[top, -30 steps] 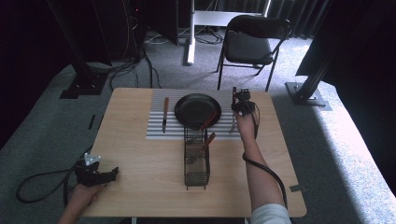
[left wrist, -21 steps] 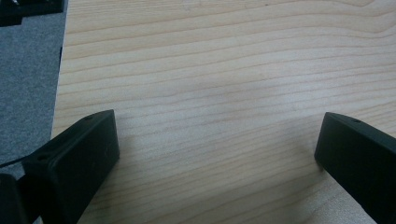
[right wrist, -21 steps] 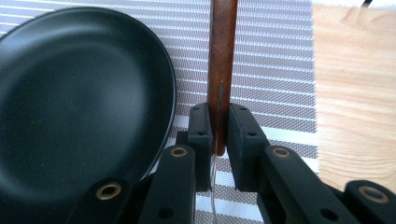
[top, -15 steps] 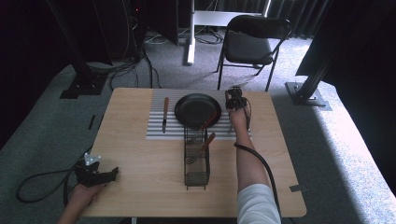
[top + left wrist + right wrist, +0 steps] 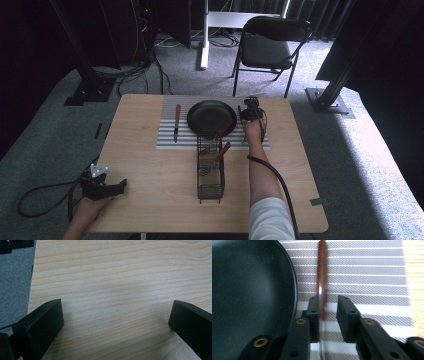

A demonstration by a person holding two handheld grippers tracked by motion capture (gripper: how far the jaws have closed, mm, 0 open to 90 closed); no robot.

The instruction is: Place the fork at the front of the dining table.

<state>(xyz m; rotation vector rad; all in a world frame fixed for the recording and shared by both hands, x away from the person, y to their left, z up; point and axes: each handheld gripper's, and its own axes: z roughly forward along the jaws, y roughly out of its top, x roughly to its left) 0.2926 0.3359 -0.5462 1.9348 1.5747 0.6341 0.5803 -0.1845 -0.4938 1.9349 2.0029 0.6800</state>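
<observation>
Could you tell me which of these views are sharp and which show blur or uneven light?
High view: table evenly lit, background dark. Left gripper view: wood grain crisp, soft shadow between the jaws. Right gripper view: the brown-handled utensil is smeared by blur, while the placemat weave and the black pan stay sharp.
</observation>
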